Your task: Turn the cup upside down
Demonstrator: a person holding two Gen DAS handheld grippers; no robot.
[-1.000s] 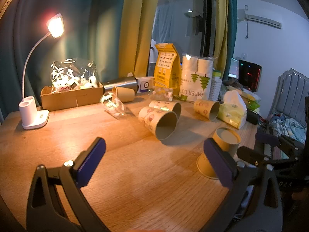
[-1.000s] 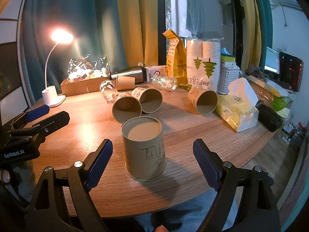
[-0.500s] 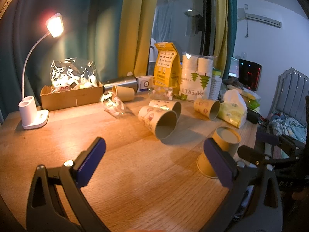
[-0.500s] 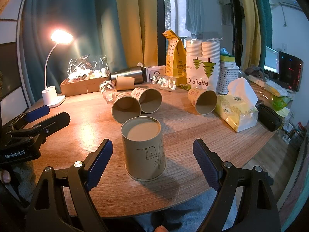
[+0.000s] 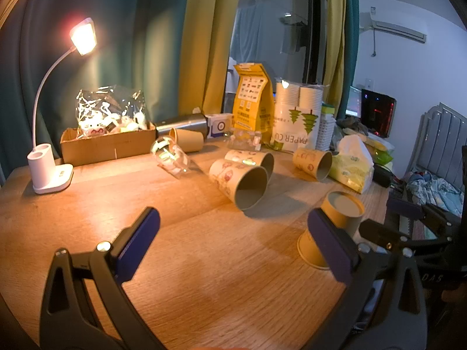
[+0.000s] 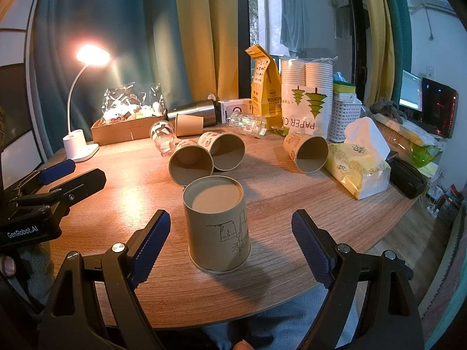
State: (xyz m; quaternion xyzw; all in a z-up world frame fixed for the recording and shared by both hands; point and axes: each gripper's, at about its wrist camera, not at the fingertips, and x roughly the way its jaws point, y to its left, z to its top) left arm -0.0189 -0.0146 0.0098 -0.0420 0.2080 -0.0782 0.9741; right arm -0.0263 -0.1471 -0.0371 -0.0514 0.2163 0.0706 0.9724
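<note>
The tan paper cup with a black line drawing on its side (image 6: 217, 227) stands upside down, its wide rim flat on the round wooden table (image 6: 292, 198) and its recessed base facing up. It sits near the table's front edge, apart from the cups lying on their sides farther back.

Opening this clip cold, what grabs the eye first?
The tan paper cup with a line drawing stands upside down near the table's front edge, between the right gripper's open jaws. Behind it, several printed paper cups lie on their sides, and a glowing white desk lamp stands far left.
</note>
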